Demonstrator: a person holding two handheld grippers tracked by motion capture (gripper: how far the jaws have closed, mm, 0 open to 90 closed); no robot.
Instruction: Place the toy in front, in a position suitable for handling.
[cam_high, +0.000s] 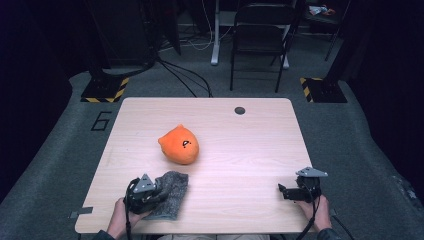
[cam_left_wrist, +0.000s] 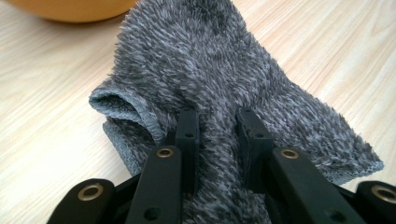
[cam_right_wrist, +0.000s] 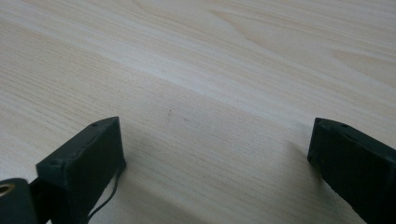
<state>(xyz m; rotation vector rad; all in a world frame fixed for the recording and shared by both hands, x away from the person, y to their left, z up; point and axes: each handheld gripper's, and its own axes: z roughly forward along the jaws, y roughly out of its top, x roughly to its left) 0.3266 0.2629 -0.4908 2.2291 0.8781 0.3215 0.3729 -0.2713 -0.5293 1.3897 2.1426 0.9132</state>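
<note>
A fuzzy grey cloth (cam_high: 171, 192) lies at the table's front left, and my left gripper (cam_high: 159, 191) is shut on a bunched ridge of it. In the left gripper view the two black jaws pinch that fold of the grey cloth (cam_left_wrist: 205, 79) between them, the left gripper (cam_left_wrist: 217, 122) tips sunk in the pile. An orange plush toy (cam_high: 179, 144) with a small black face mark sits just beyond the cloth, and its lower edge (cam_left_wrist: 70, 9) shows at top left. My right gripper (cam_high: 281, 190) rests at the front right, its jaws (cam_right_wrist: 215, 140) wide apart over bare wood.
The light wooden table (cam_high: 240, 150) has a small dark round hole (cam_high: 239, 110) near its far edge. Beyond it stand a black chair (cam_high: 260, 35) and floor stands with yellow-black striped bases (cam_high: 105, 90).
</note>
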